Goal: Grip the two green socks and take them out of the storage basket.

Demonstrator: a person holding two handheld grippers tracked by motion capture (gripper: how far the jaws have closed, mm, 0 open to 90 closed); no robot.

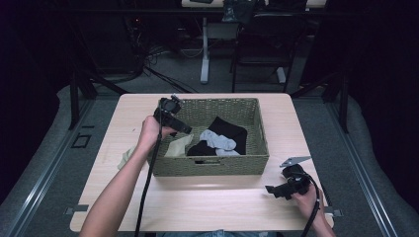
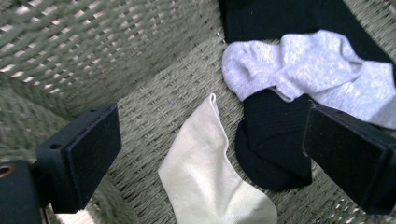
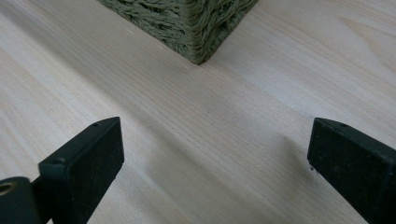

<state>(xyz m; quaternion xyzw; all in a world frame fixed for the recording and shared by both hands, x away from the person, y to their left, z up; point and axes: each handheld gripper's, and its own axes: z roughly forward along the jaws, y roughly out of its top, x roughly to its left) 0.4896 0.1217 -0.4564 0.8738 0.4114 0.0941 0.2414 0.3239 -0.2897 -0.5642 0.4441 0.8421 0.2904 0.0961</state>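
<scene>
Three socks lie in the woven basket [image 1: 212, 165]: a cream sock [image 2: 210, 177] draped over the wall at about 9 o'clock, a black sock [image 2: 275, 144] across the middle, and a grey sock [image 2: 303, 70] on top of it. The left claw [image 1: 174, 118] hangs inside the basket at its 10 o'clock corner, released, jaws wide apart, with the cream sock between them and untouched. The right claw [image 1: 279, 190] rests on the surface [image 1: 197, 202] at 5 o'clock from the basket, also released and holding nothing.

Risks, as I judge them: the cream sock's tip lies just beside the black one, so a closing pinch aimed slightly toward 3 o'clock could gather both. Half of the cream sock hangs outside, and a pull might drag it over the rim or snag it on the weave; the light basket could shift, with nothing bracing it.

How much of the cream sock trails outside is cut off in the left gripper view, and small and dim in the high view. Whether a second black sock lies under the grey one cannot be told.
</scene>
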